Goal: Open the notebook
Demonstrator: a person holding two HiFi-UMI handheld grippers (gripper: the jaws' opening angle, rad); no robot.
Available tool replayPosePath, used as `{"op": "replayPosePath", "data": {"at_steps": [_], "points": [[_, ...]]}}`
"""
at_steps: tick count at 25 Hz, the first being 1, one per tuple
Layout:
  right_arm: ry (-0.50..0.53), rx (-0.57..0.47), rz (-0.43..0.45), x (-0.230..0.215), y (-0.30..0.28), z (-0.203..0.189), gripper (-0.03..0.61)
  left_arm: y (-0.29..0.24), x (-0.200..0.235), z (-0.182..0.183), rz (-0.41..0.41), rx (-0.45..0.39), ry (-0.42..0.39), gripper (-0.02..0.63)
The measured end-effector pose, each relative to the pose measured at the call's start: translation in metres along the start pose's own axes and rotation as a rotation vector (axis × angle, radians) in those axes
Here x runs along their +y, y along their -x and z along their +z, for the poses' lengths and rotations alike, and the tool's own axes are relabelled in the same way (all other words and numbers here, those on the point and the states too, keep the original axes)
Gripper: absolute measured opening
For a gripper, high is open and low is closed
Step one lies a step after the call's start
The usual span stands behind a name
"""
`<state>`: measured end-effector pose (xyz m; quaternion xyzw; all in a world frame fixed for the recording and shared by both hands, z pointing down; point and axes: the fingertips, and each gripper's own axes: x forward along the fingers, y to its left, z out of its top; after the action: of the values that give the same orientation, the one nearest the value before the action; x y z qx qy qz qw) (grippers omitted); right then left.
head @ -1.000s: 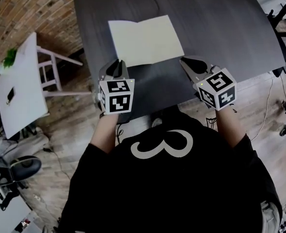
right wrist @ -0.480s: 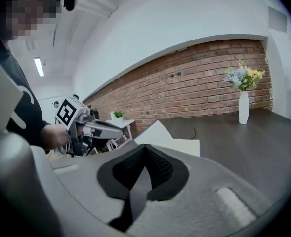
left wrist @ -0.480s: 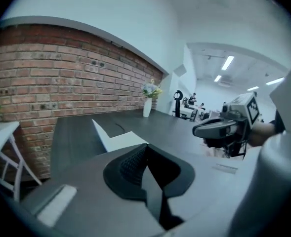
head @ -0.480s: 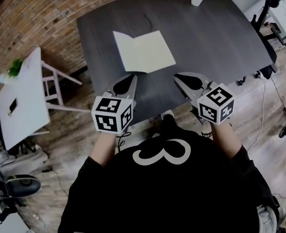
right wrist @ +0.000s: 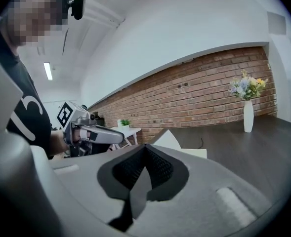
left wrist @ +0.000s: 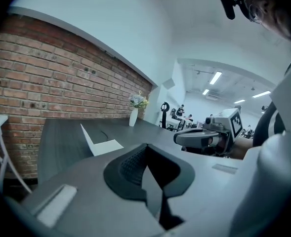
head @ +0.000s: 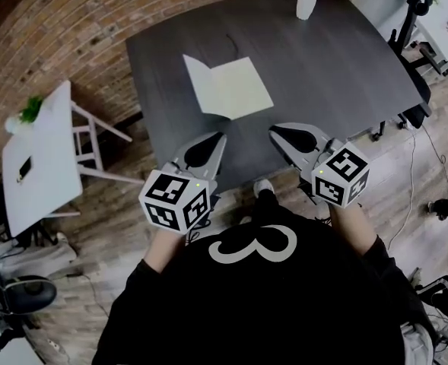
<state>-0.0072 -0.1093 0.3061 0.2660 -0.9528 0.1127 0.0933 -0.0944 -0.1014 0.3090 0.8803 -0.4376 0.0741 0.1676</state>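
head view, read from left to right. a white side table (head: pixel 37 166) stands beside the brick wall (head: pixel 64 29). it carries a small green plant (head: pixel 30 110) at its far end and a flat dark object (head: pixel 23 168), perhaps a phone, on its top.

the left gripper (head: pixel 220 136) is held over the near edge of the dark table (head: pixel 338 74). its marker cube (head: pixel 175 201) sits toward the person's black shirt (head: pixel 262 303). in the left gripper view its jaws are closed, pad against pad, with nothing between them.

the notebook (head: pixel 229 87) lies open on the dark table, beyond both grippers and apart from them, toward the table's left side. its right leaf lies flat. its left leaf stands up at a slant, as both gripper views show.

the right gripper (head: pixel 274 130) is held near the left one, at about the same height, and its tips point toward the table. its own marker cube (head: pixel 341 175) sits at the rear. in the right gripper view its jaws are likewise pressed together and hold nothing.

a white vase (head: pixel 306 1) with flowers stands upright at the far edge of the table, well apart from the notebook. a black office chair (head: pixel 414 14) stands at the far right, past the table's corner.
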Motion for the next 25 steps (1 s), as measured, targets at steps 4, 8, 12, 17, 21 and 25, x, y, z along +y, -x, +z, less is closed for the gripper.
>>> {"op": "replayPosePath", "data": {"at_steps": [4, 8, 12, 17, 21, 25], "points": [[0.023, -0.015, -0.015, 0.004, 0.005, 0.002, 0.000, 0.006, -0.007, -0.003, -0.005, -0.008, -0.005, 0.014], [0.020, -0.022, -0.020, 0.011, 0.008, 0.001, 0.000, 0.011, -0.011, -0.005, -0.004, -0.009, -0.014, 0.014], [0.011, -0.020, -0.021, 0.016, 0.009, -0.006, 0.000, 0.014, -0.013, -0.009, -0.001, -0.009, -0.019, 0.014], [0.000, -0.020, -0.020, 0.019, 0.008, -0.012, 0.000, 0.018, -0.014, -0.013, -0.004, -0.009, -0.021, 0.014], [-0.002, -0.018, -0.020, 0.023, 0.008, -0.017, 0.000, 0.020, -0.014, -0.015, -0.005, -0.013, -0.021, 0.014], [-0.005, -0.019, -0.027, 0.022, 0.011, -0.018, 0.000, 0.018, -0.018, -0.016, -0.012, -0.009, -0.019, 0.014]]}}
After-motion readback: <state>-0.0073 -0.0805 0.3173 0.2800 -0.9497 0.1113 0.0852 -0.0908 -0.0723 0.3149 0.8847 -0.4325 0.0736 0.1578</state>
